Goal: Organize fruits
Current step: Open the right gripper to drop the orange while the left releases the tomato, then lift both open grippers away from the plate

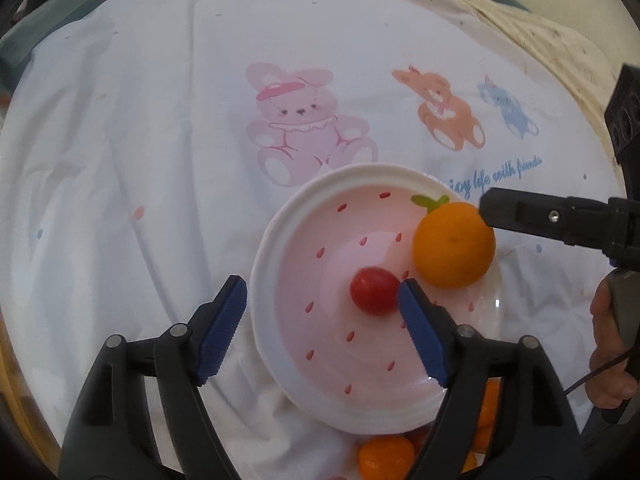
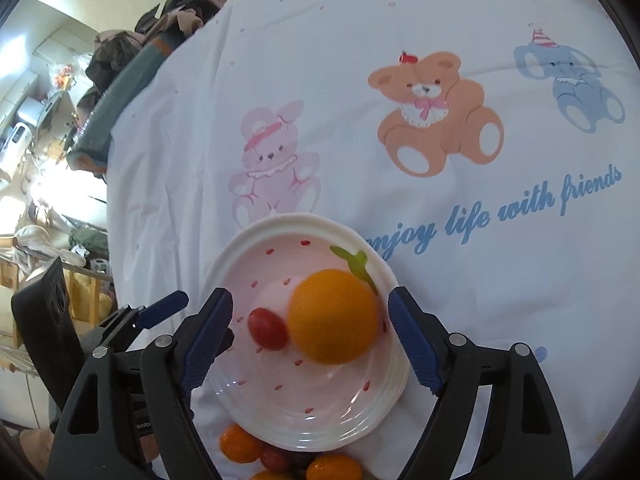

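A pink strawberry-pattern plate (image 1: pixel 280 280) (image 2: pixel 360 408) lies on the white printed cloth. On it sit a red cherry tomato (image 1: pixel 374 290) (image 2: pixel 268 328) and an orange (image 1: pixel 454 246) (image 2: pixel 334 316). My left gripper (image 1: pixel 322 328) is open and empty, its fingers either side of the plate's left half, the right pad beside the tomato. My right gripper (image 2: pixel 310 344) is open, its jaws wide around the orange without touching it; its finger (image 1: pixel 520 210) shows in the left wrist view by the orange.
Several loose oranges (image 1: pixel 386 456) (image 2: pixel 240 442) and red fruits (image 2: pixel 276 458) lie on the cloth just below the plate's near rim. The cloth (image 1: pixel 160 140) carries bear prints. A cluttered room lies past the cloth's left edge (image 2: pixel 48 160).
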Demonstrator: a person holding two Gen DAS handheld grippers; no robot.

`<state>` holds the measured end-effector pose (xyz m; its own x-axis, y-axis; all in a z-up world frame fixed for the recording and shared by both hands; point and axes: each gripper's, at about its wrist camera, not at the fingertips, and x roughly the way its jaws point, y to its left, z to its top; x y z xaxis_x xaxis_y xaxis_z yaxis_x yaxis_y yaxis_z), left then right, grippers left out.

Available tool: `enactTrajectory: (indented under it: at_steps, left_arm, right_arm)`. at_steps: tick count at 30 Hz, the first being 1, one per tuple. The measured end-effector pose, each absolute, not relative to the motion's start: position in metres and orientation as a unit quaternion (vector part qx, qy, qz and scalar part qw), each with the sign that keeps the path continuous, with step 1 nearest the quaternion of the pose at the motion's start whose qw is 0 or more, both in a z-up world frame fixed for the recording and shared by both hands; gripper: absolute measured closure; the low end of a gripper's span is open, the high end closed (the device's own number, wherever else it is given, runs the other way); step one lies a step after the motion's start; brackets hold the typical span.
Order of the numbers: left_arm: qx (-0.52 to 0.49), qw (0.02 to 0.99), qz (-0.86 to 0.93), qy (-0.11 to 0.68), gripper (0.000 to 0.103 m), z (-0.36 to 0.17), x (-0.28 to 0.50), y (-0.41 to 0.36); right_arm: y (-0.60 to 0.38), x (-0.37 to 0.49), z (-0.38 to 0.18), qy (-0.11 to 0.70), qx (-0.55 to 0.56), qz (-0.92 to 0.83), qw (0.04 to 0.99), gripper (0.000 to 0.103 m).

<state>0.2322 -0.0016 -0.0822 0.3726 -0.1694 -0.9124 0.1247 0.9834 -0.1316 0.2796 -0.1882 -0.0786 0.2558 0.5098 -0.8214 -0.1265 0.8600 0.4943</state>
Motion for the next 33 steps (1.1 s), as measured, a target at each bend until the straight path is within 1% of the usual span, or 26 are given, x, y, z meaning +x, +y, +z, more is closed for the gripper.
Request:
enactTrajectory:
  at_steps: [9, 17, 20, 24, 28, 30, 31, 32, 33]
  left_arm:
    - [-0.005, 0.842, -0.081, 0.533, 0.028, -0.05, 0.208, -0.001]
    - [-0.006, 0.857, -0.074, 0.51, 0.028, -0.021, 0.164, 0.005]
    - [-0.013, 0.864, -0.068, 0.498, 0.028, -0.009, 0.148, 0.011]
    - [-0.013, 0.876, -0.062, 0.478, 0.028, 0.006, 0.128, 0.016]
    - [-0.042, 0.883, -0.076, 0.462, 0.028, 0.017, 0.107, 0.022]
    - [-0.045, 0.887, -0.073, 0.454, 0.021, 0.019, 0.099, 0.023]
    - [-0.049, 0.888, -0.075, 0.451, 0.014, 0.02, 0.095, 0.024]
    - [-0.057, 0.89, -0.074, 0.447, 0.011, 0.022, 0.089, 0.025]
    - [-0.06, 0.89, -0.073, 0.446, 0.011, 0.022, 0.087, 0.025]
  right_arm:
    - [-0.189, 0.253, -0.04, 0.55, 0.152, 0.214, 0.793, 0.019]
    - [-0.198, 0.21, -0.007, 0.521, 0.148, 0.213, 0.813, 0.019]
    - [-0.202, 0.193, 0.0, 0.513, 0.146, 0.207, 0.82, 0.019]
    - [-0.204, 0.164, 0.017, 0.482, 0.117, 0.188, 0.847, 0.019]
    - [-0.209, 0.141, 0.023, 0.471, 0.124, 0.188, 0.853, 0.019]
    - [-0.213, 0.132, 0.022, 0.473, 0.132, 0.192, 0.85, 0.018]
    - [-0.214, 0.129, 0.021, 0.474, 0.133, 0.191, 0.849, 0.018]
    - [-0.216, 0.124, 0.02, 0.475, 0.135, 0.187, 0.849, 0.016]
    - [-0.218, 0.12, 0.019, 0.475, 0.137, 0.182, 0.85, 0.011]
